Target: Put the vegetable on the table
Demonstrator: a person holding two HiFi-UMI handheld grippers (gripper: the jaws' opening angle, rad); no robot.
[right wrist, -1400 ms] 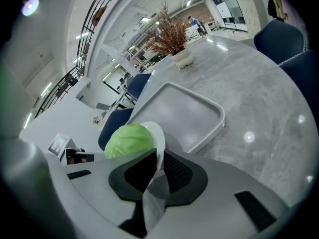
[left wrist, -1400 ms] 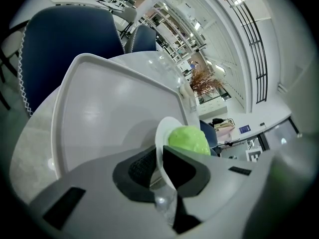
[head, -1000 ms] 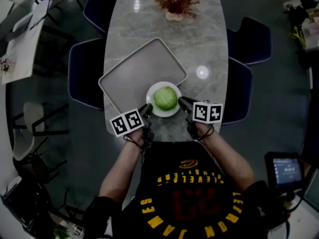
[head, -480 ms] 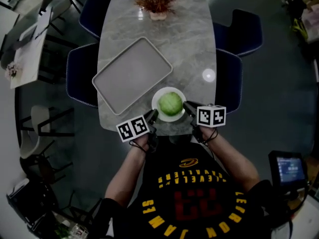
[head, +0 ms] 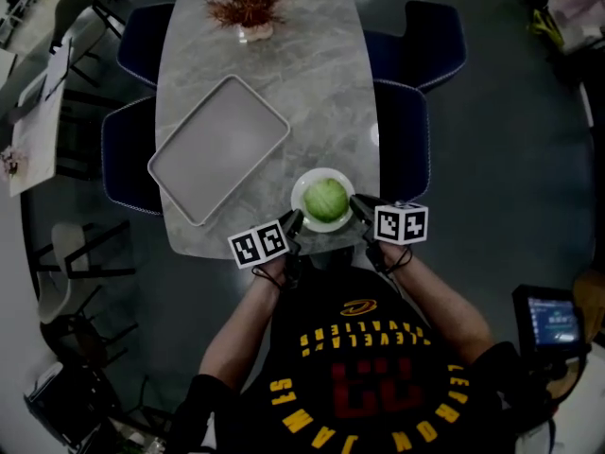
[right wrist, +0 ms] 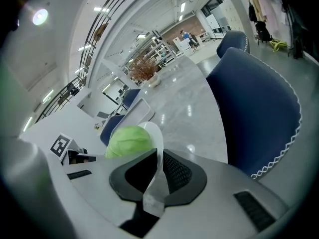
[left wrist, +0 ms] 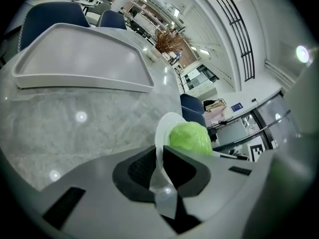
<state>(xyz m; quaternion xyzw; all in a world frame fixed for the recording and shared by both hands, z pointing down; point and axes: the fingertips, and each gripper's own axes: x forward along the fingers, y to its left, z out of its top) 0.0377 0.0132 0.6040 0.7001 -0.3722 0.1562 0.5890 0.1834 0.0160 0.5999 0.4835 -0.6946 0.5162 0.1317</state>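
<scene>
A green round cabbage (head: pixel 326 199) sits on a small white plate (head: pixel 302 188) at the near end of the grey marble table (head: pixel 274 74). My left gripper (head: pixel 294 220) is shut on the plate's left rim, and my right gripper (head: pixel 358 204) is shut on its right rim. In the left gripper view the plate (left wrist: pixel 163 131) runs edge-on between the dark pads of the left gripper (left wrist: pixel 158 167), with the cabbage (left wrist: pixel 190 137) just beyond. The right gripper view shows the same from the other side: plate (right wrist: pixel 154 132), cabbage (right wrist: pixel 127 140), right gripper (right wrist: pixel 158 171). Whether the plate rests on the table I cannot tell.
A large empty grey tray (head: pixel 219 148) lies at an angle on the table's left half, apart from the plate. A dried red plant in a pot (head: pixel 246 3) stands at the far end. Dark blue chairs (head: pixel 404 130) flank the table on both sides.
Both grippers have carried the plate with the cabbage rightward and toward me, off the tray's corner to the table's near end. The head view has shifted too.
</scene>
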